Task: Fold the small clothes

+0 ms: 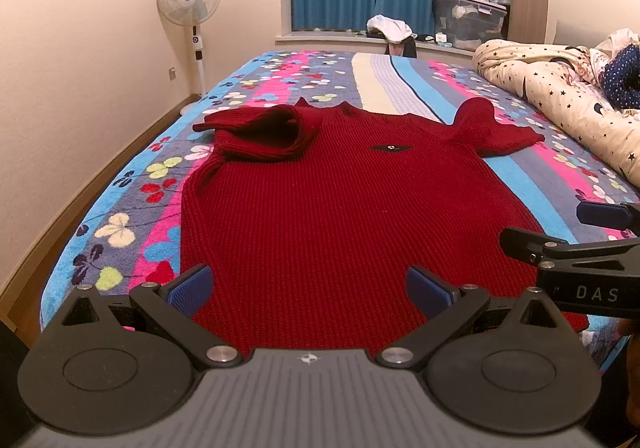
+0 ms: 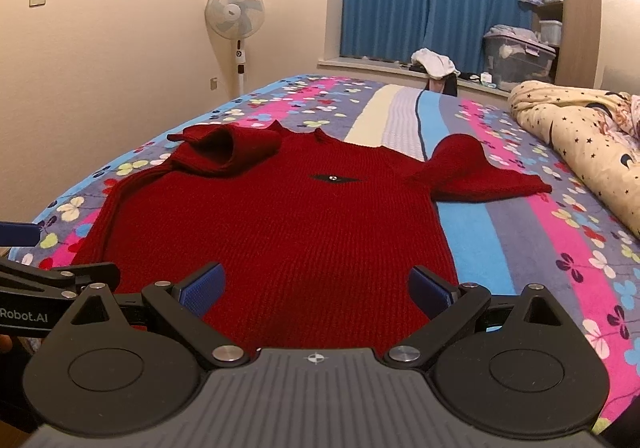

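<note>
The left tongs [image 1: 308, 290] and right tongs [image 2: 318, 290] are both spread and pinch nothing, side by side at the near hem of the sweater [image 1: 340, 208], which lies flat on the bedspread [image 1: 132, 208] ahead. Left of the left tongs the bed edge drops close; right of the right tongs lies bare bedspread, with the quilt [image 2: 580, 140] farther off.

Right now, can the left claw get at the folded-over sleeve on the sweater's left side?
Probably yes. The left claw is open, low over the sweater's hem, and only flat knit lies between it and the folded sleeve. The right claw sits off to the side, not in the path.
</note>
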Motion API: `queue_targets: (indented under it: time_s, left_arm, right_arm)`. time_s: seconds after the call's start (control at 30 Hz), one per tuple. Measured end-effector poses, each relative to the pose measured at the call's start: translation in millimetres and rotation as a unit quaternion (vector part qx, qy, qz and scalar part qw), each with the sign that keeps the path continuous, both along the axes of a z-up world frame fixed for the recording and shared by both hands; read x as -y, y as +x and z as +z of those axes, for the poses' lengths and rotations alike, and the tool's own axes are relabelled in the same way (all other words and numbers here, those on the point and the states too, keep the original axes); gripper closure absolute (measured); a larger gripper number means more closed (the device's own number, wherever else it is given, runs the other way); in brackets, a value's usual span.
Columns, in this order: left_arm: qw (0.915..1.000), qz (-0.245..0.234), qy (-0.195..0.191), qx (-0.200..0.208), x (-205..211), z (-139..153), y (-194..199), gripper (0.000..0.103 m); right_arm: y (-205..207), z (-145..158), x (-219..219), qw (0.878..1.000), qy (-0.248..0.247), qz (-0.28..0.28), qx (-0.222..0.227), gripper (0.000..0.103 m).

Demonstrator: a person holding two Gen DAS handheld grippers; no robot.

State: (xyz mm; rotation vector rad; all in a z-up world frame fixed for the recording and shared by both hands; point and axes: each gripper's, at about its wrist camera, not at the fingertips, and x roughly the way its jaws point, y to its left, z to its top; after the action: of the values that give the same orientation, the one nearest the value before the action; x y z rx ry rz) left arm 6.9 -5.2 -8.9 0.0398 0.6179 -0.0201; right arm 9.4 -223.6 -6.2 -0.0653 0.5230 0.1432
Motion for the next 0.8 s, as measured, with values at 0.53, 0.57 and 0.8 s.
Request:
queue_targets:
  time_s: [0.53, 0.57, 0.8]
  left_arm:
    - [0.9999, -0.009, 0.009, -0.005, 2.9, -3.8, 2.9, 0.000]
    - [0.9999, -0.009, 0.009, -0.005, 3.5, -4.0, 2.6, 0.000]
    - [0.9999, -0.007, 0.009, -0.007, 4.5, -2.7, 1.8, 0.000]
  right_arm:
    - [4.9, 1.6, 1.1, 1.000, 0.003, -0.010, -0.017, 0.006]
    - [4.9, 1.4, 0.7, 1.000, 0.002, -0.009, -0.017, 0.006]
    - [4.6, 2.4, 2.0, 1.000, 0.003, -0.011, -0.018, 0.006]
